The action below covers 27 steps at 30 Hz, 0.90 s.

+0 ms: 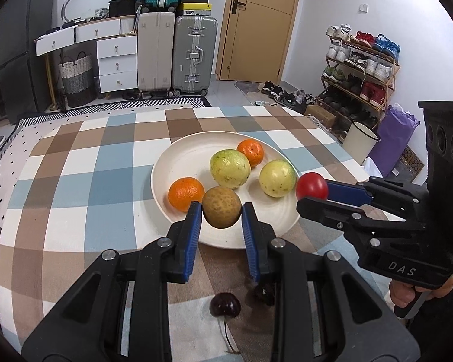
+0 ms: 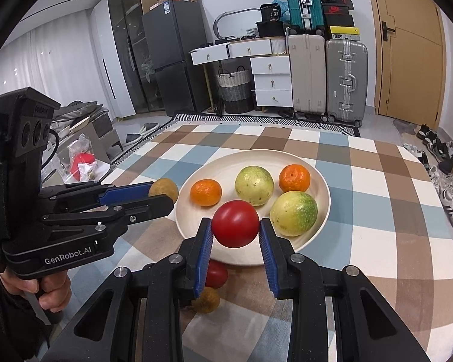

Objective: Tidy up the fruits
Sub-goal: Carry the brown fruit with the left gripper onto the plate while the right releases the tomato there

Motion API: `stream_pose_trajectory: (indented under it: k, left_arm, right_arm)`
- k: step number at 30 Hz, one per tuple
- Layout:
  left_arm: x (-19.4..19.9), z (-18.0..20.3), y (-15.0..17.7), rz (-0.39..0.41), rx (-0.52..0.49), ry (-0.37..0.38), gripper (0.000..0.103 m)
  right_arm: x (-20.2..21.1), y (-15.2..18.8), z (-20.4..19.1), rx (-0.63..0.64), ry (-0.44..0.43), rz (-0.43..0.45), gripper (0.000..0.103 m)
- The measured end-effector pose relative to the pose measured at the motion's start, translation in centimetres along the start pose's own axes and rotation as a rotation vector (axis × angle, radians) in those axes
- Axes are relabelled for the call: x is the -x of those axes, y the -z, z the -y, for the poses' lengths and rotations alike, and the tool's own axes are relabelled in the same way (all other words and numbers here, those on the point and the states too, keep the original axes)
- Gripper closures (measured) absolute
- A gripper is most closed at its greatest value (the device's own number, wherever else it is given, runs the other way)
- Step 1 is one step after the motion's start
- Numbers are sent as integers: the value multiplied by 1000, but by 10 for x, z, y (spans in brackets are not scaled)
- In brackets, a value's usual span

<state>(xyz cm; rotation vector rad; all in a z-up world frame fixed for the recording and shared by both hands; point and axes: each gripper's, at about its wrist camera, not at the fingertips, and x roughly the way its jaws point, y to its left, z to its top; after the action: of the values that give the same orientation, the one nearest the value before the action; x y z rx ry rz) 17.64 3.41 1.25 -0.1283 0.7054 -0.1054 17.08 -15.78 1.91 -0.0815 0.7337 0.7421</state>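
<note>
The left tongs (image 1: 222, 211) are clamped on a brown longan (image 1: 221, 206); the right tongs (image 2: 235, 229) are clamped on a red tomato (image 2: 235, 223). Both fruits hang over the near rim of the white plate (image 1: 178, 157), which carries two oranges and two yellow-green fruits on the checked table (image 1: 75, 181).

Glossy smooth red tomato (image 2: 235, 223), rough matt brown fruit (image 1: 221, 207), matt cream plate (image 1: 178, 163), checked cloth tablecloth (image 1: 75, 181), ribbed blue pads (image 1: 193, 229)
</note>
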Motion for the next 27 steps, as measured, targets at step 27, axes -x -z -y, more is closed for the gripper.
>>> stream_pose_trajectory:
  k: [27]
  left_arm:
    - [-57,-1,6,-48,-12,-9,79]
  right_arm:
    - [-49,-1,17,-12,-9,-22,71]
